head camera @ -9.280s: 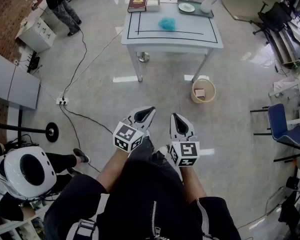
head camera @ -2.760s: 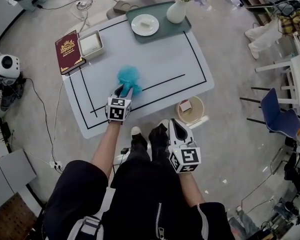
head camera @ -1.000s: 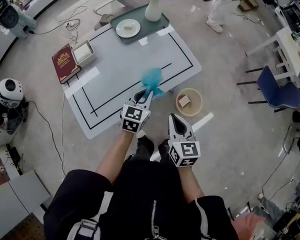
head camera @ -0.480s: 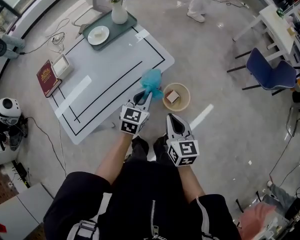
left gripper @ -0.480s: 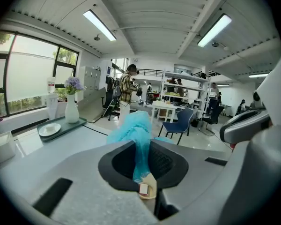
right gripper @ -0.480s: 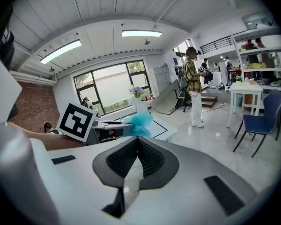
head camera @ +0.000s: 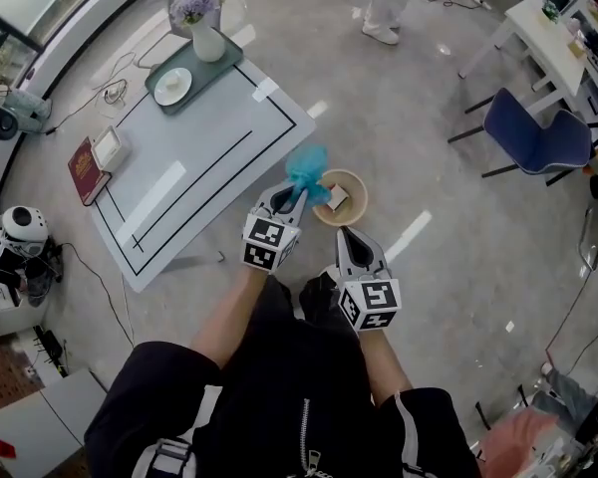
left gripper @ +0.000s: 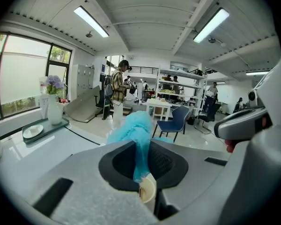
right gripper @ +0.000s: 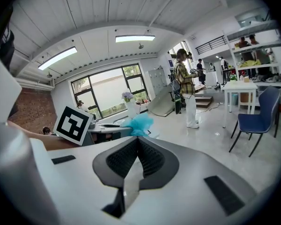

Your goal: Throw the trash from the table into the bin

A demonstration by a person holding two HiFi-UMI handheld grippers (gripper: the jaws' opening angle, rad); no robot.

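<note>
Head view: my left gripper (head camera: 294, 199) holds the teal trash wad (head camera: 307, 165) clear of the table (head camera: 179, 182), seen against the left rim of the bin (head camera: 365, 192). My right gripper (head camera: 350, 239) hangs just beside it.

Left gripper view: my fingers are clamped tight on the wad (left gripper: 133, 130).

Right gripper view: my fingers are pressed together on nothing, with the wad (right gripper: 139, 124) ahead.
</note>
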